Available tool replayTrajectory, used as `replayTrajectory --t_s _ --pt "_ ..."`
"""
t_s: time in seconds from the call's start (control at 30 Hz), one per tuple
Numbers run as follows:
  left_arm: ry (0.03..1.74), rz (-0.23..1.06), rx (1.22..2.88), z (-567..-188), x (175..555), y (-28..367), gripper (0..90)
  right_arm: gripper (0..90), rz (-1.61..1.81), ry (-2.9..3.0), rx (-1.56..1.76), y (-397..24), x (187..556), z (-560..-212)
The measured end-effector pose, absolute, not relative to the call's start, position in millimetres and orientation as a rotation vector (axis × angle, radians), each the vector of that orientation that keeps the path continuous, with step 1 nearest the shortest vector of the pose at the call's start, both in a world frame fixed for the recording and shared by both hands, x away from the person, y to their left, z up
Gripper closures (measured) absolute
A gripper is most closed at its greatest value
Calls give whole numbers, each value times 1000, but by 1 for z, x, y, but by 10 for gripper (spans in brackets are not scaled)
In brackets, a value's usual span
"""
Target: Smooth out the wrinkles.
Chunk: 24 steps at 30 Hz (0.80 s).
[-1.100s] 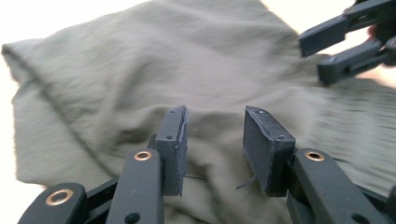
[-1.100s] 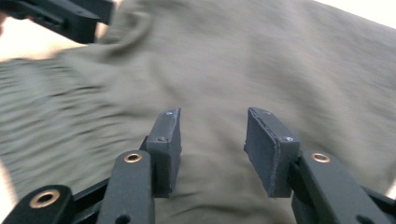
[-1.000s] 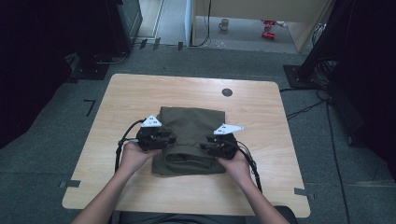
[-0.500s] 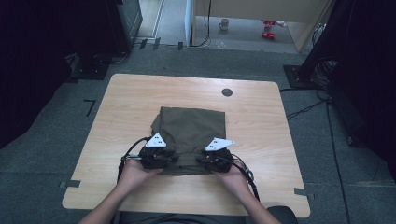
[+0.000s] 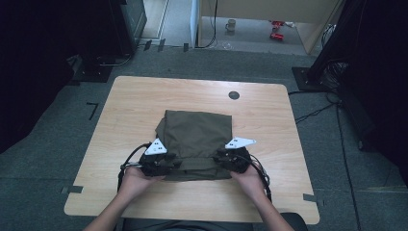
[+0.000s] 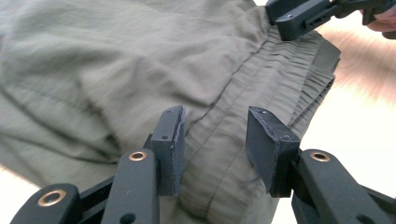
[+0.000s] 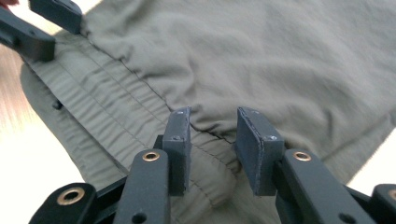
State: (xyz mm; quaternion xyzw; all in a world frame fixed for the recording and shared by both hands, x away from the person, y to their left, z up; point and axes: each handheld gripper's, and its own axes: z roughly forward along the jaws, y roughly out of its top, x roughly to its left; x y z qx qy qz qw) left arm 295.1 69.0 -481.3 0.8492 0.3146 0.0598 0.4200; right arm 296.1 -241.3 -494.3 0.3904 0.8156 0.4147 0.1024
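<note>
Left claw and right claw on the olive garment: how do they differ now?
The left claw is at the left near corner of the olive garment, the right claw at its right one. The left claw's jaws have just been opening, the right claw's closing. Both have gathered waistband fabric between their jaws.

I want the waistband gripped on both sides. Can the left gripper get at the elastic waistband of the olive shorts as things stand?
Probably yes: the left gripper has its jaws apart right over the waistband of the olive shorts, nothing between, and they have just been opening.
</note>
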Motion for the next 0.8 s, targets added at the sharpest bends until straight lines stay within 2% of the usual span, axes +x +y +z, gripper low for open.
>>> replayTrajectory --t_s 0.07,0.17,0.33,0.6,0.7,0.8 --pt "810 133 2137 -484 298 72 617 663 1216 2414 1158 -243 297 -496" --pt "838 83 2121 -488 301 75 629 672 1149 2439 1117 -240 297 -501" --pt "835 106 2119 -492 301 75 622 678 1167 2453 1127 -240 299 -508" --pt "821 113 2087 -479 300 75 472 593 1213 2407 1164 -245 303 -499" --pt "817 62 2045 -470 303 79 447 566 1222 2396 1173 -247 305 -494" --pt "819 85 2034 -463 304 84 429 528 1222 2369 1160 -248 306 -491"
